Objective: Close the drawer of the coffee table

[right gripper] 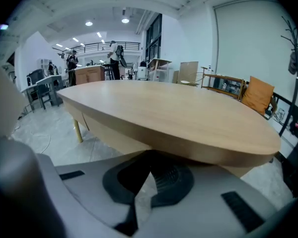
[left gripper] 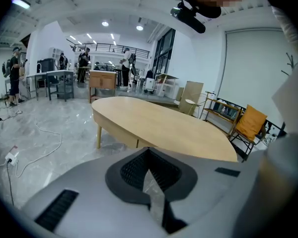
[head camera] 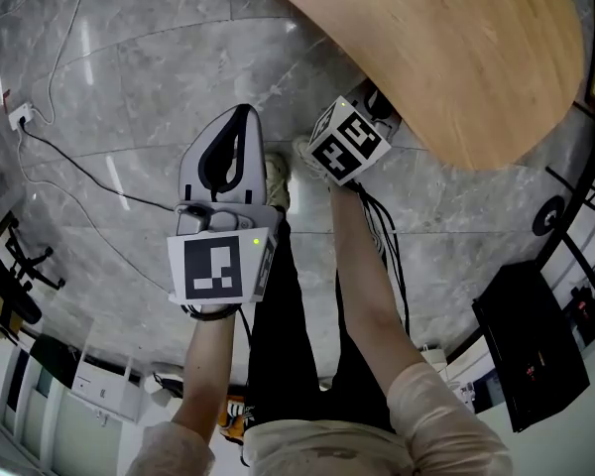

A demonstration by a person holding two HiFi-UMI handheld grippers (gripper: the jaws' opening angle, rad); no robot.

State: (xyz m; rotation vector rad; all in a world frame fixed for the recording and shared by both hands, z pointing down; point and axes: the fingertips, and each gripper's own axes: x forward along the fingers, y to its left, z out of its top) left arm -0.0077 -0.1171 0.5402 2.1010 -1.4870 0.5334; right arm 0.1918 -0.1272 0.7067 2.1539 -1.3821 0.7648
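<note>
Right gripper view shows my right claw pressed together, close under the rim of the wooden tabletop. My left claw is pressed together too.

Head view: steeply down from overhead onto grey left gripper and right gripper. Each gripper view: low behind own jaws, facing forward. Shared by all three: light oval wooden coffee table, well ahead of the left gripper, just beyond the right.
</note>
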